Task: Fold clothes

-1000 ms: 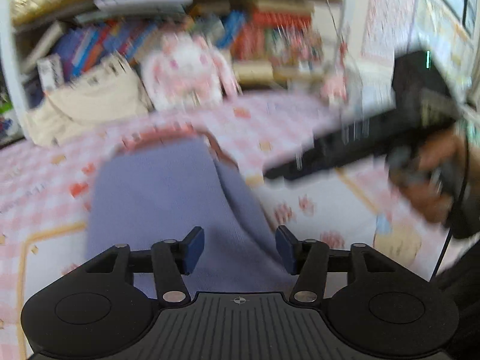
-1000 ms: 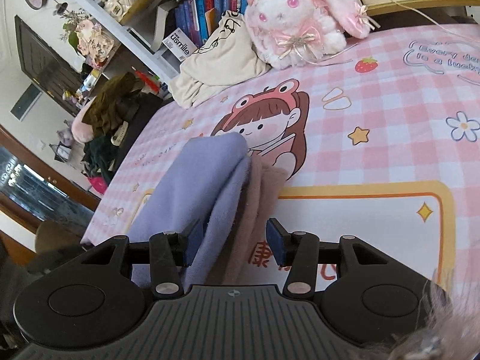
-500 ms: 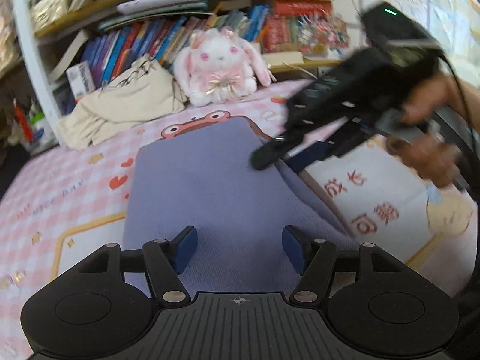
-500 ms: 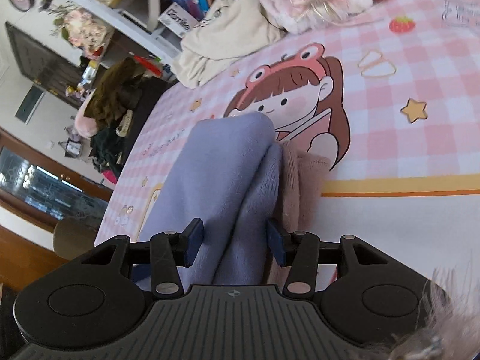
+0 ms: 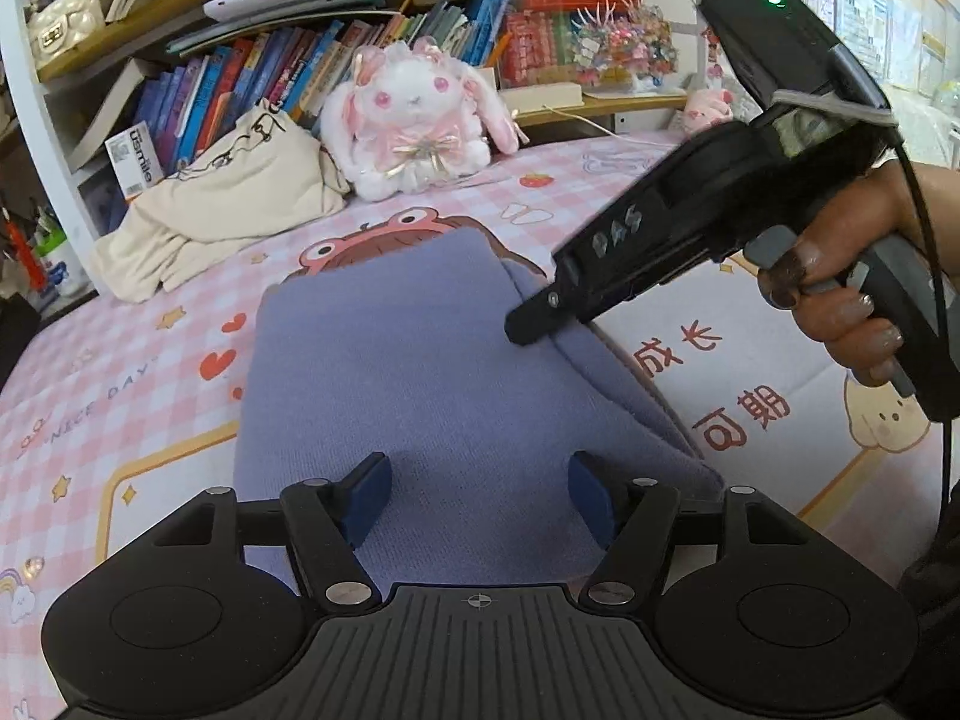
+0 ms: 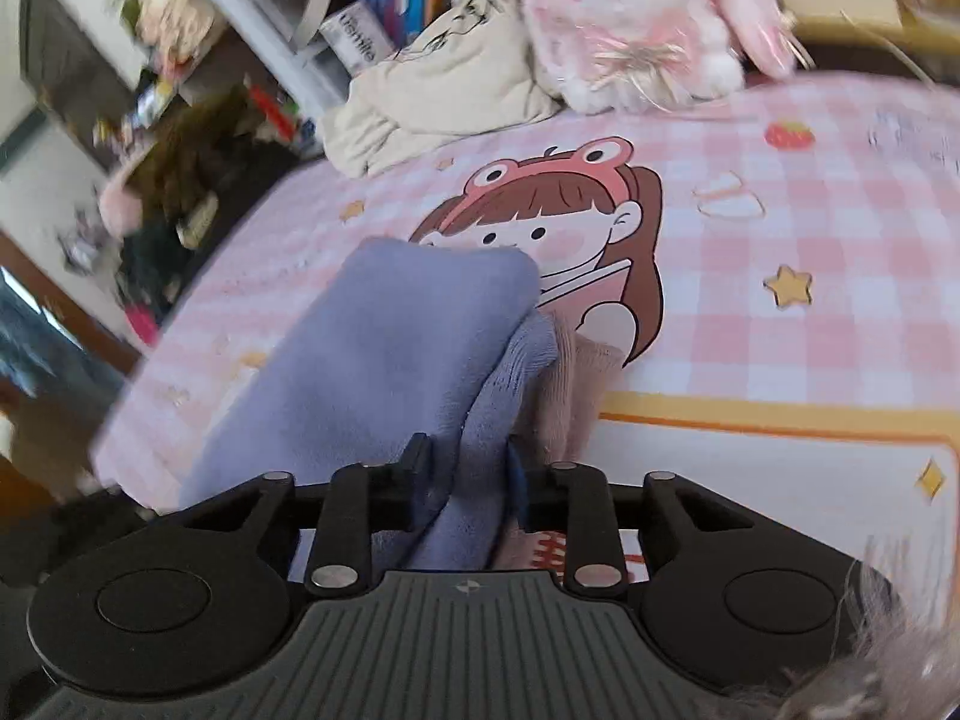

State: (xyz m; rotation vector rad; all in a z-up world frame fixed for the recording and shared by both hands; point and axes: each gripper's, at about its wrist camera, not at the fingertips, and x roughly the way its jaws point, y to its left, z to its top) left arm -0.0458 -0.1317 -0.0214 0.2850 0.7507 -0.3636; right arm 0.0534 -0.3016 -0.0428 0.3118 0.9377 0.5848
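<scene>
pink checked bedsheet (image 5: pixel 150 360): your right gripper (image 6: pixel 465 471) apparently pinches the lilac garment (image 5: pixel 420 372) edge; left gripper (image 5: pixel 480 495) spread wide above it.

Folded lavender knit garment (image 5: pixel 432 372): soft, matt, finely ribbed cloth. Pink checked printed bedsheet (image 5: pixel 150 360): smooth cloth. Black left gripper (image 5: pixel 477 498): matt plastic is seen.

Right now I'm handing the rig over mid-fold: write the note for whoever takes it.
Left gripper: open, hovering over the near end of the lavender garment.
Right gripper: shut on the garment's right-side edge.
The garment lies folded on the pink checked bedsheet, with a pinkish-beige layer showing beneath.
Done: main fold looks in place.
Left: release the right edge, smooth, probably one more fold.
</scene>
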